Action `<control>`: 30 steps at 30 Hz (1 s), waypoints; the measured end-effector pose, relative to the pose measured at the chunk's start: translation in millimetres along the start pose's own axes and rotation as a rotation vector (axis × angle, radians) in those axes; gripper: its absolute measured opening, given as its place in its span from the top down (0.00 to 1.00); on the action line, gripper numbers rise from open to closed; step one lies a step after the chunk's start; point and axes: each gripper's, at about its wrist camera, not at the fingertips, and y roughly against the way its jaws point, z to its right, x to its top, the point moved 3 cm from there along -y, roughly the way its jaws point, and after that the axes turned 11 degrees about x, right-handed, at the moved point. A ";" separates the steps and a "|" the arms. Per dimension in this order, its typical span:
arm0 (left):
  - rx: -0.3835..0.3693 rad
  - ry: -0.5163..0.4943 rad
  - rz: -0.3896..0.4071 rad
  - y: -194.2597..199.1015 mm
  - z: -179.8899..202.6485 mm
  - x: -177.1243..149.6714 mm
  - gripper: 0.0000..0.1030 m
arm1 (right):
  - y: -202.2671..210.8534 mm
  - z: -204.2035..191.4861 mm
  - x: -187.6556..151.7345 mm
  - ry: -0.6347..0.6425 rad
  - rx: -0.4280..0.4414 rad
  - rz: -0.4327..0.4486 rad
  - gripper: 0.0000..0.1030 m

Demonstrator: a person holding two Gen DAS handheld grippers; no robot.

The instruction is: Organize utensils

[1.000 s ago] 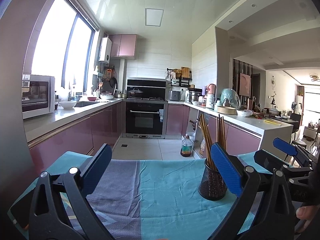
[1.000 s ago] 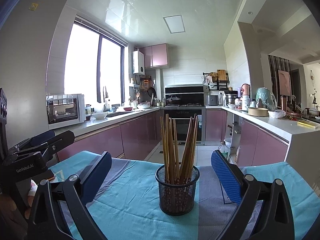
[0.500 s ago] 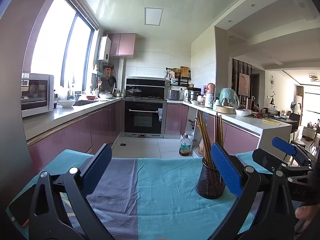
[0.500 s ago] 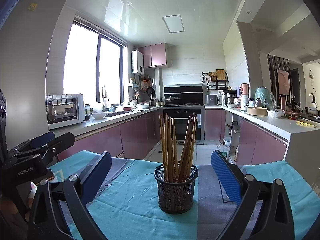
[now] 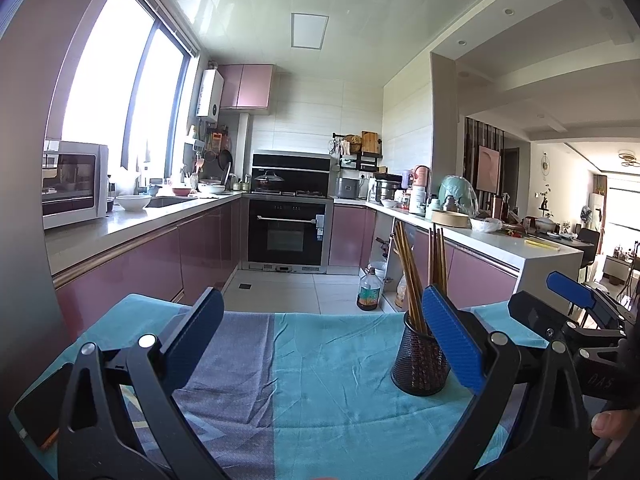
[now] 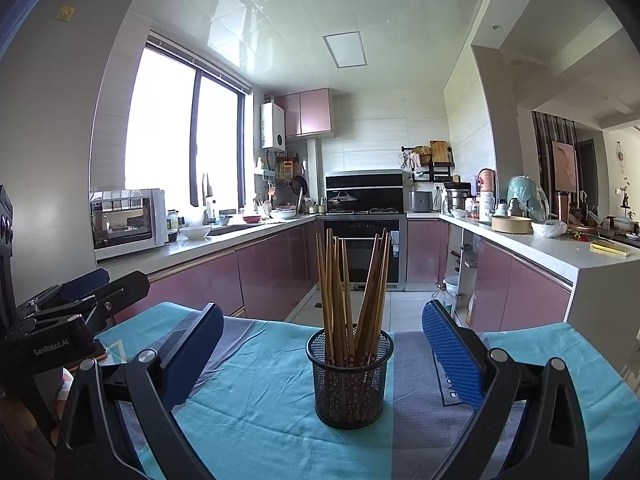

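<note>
A black mesh holder (image 6: 349, 380) stands upright on the teal and grey cloth (image 6: 256, 412), with several wooden chopsticks (image 6: 352, 284) sticking out of it. My right gripper (image 6: 322, 344) is open, a blue pad on each side of the holder and a little short of it, empty. In the left wrist view the same holder (image 5: 418, 360) sits right of centre, partly behind my right-hand pad (image 5: 452, 340). My left gripper (image 5: 320, 336) is open over bare cloth (image 5: 320, 368) with nothing between its fingers. The other gripper (image 5: 576, 312) shows at the far right.
The cloth-covered table ends at a tiled floor with a plastic oil bottle (image 5: 368, 290). Pink cabinets and counters run along both sides, with a microwave (image 5: 74, 182) on the left and an oven (image 5: 290, 232) at the back. A dark phone-like object (image 5: 42, 404) lies at the cloth's left edge.
Both views have tilted slightly, so the holder and table sit a little lower in frame. Both grippers stay open and the holder has not moved on the cloth.
</note>
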 end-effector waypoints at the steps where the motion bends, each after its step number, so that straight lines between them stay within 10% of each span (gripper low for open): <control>1: 0.000 0.000 0.000 -0.3 0.7 -0.8 0.05 | 0.4 -0.1 0.4 0.001 0.000 0.000 0.07; 30: -0.003 0.005 -0.005 0.9 2.4 -6.6 0.05 | 2.7 3.0 1.8 0.000 -0.005 0.007 0.07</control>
